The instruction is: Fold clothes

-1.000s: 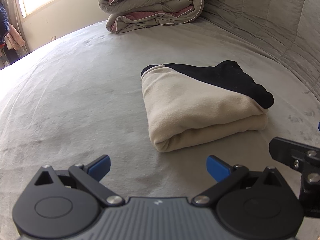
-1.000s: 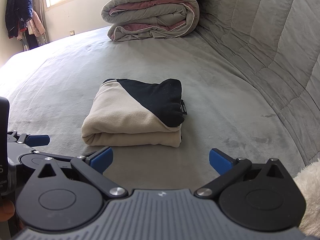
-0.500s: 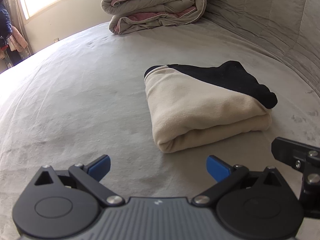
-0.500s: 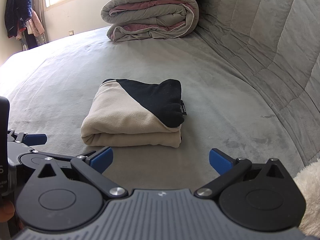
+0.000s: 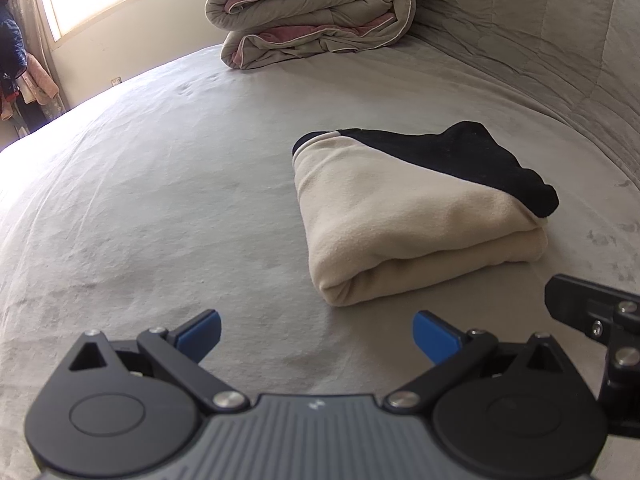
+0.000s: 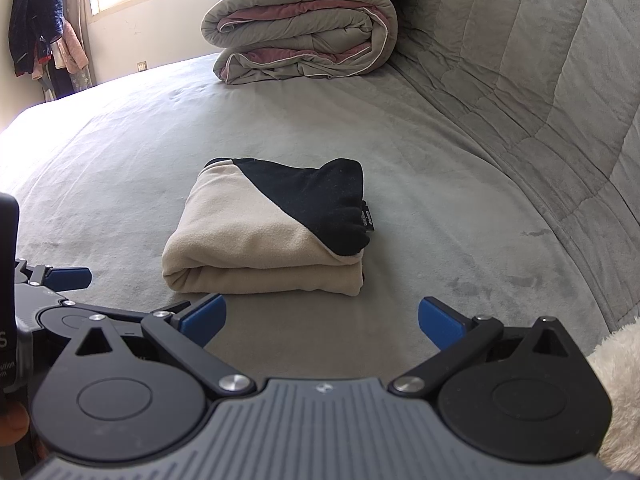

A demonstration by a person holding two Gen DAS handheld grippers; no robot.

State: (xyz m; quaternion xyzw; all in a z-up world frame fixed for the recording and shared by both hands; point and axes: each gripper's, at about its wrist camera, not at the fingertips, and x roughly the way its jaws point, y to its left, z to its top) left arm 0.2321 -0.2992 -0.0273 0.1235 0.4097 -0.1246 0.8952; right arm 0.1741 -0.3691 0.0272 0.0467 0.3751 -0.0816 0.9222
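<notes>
— So, where is the folded garment [image 6: 264,236] now?
— It lies on the grey bed [image 6: 420,208], in a neat cream and black bundle, just ahead of both tools.
— And the tongs?
— Left tongs [image 5: 316,334] are spread wide and hold nothing. Right tongs [image 6: 322,318] are spread too, also with nothing between them, close to the bundle's near edge.
— Anything behind?
— A rolled duvet [image 6: 300,36] at the far end.

We look low and forward across the grey velvety bedspread [image 5: 160,200] from both wrists, side by side; both views share the folded cream-and-black fleece garment [image 5: 404,216] [image 6: 272,228] nearby and the rolled grey-pink quilt [image 6: 300,36] far off.
</notes>
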